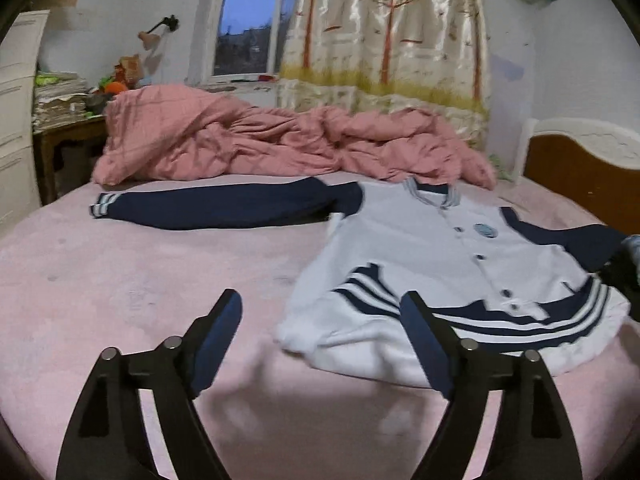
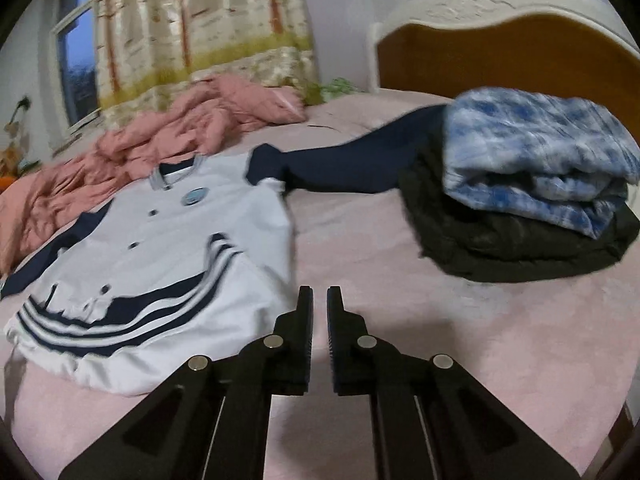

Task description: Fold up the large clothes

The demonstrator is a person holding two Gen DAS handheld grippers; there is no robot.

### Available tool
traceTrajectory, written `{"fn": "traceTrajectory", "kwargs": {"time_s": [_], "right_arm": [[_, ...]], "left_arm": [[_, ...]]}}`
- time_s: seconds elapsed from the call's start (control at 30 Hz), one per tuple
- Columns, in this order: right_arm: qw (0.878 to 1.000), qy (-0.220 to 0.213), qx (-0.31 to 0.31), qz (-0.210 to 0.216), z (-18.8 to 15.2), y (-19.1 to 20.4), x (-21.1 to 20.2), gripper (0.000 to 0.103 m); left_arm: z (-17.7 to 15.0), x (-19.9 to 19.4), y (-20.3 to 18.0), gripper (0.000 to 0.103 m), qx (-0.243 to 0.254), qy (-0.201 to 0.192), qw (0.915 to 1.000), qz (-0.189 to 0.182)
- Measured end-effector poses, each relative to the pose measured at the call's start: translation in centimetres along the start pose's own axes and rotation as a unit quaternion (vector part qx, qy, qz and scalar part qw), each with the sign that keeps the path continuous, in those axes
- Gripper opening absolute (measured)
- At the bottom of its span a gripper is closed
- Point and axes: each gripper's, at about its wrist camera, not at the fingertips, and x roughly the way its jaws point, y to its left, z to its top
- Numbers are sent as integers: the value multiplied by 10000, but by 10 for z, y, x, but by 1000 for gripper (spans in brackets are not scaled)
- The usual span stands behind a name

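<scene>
A white varsity jacket [image 1: 420, 240] with navy sleeves, buttons and a striped hem lies flat, front up, on the pink bed sheet [image 1: 120, 280]. One navy sleeve [image 1: 220, 208] stretches out to the left. In the right wrist view the jacket [image 2: 180, 240] lies left of centre, and its other sleeve [image 2: 348, 168] runs toward a stack of clothes. My left gripper [image 1: 322, 308] hovers open just short of the hem's left corner, with nothing between its fingers. My right gripper [image 2: 320, 296] is shut and empty, above bare sheet just right of the hem.
A crumpled pink duvet [image 1: 260, 140] is heaped along the far side of the bed. A folded blue-and-white cloth [image 2: 532, 148] rests on a folded dark garment [image 2: 500, 248] at the right, near the headboard [image 2: 500, 52]. A cluttered side table [image 1: 68, 128] stands at the left.
</scene>
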Motion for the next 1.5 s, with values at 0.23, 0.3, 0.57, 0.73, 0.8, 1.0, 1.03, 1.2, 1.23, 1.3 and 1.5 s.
{"fn": "traceTrajectory", "kwargs": {"time_s": [0.23, 0.3, 0.57, 0.73, 0.8, 1.0, 1.03, 1.2, 1.23, 1.3, 1.5], "right_arm": [[9934, -197, -681, 899, -10, 55, -19, 84], [9885, -213, -985, 1129, -17, 73, -26, 85], [9738, 161, -1739, 1455, -45, 130, -19, 102], [9594, 362, -2447, 1356, -63, 155, -14, 103], [9517, 476, -2788, 1198, -70, 167, -9, 103], [9468, 637, -3135, 350, -82, 184, 14, 103], [9478, 632, -3113, 278, -81, 184, 15, 103], [9516, 627, -3006, 74, -77, 178, 19, 103], [9523, 636, -2983, 20, -75, 176, 20, 103], [9529, 641, -2963, -113, -71, 173, 25, 103], [9595, 696, -2702, -391, -53, 154, 39, 103]], "left_arm": [[0, -9, -39, 103, 541, 10, 9982, -270], [-3, -12, -54, 103, 902, -58, 9953, -343], [-28, -3, -101, 103, 1760, 268, 9820, -625], [-47, 7, -132, 103, 2535, 764, 9599, -919], [-58, 14, -141, 103, 2843, 964, 9499, -866], [-72, 42, -149, 103, 2635, 1489, 9511, -613], [-69, 42, -147, 103, 2555, 1465, 9539, -583], [-62, 53, -137, 103, 2316, 1537, 9599, -374], [-60, 55, -135, 103, 2304, 1553, 9602, -278], [-56, 59, -132, 103, 2378, 1497, 9596, 159], [-45, 72, -112, 103, 2225, 1478, 9622, 534]]}}
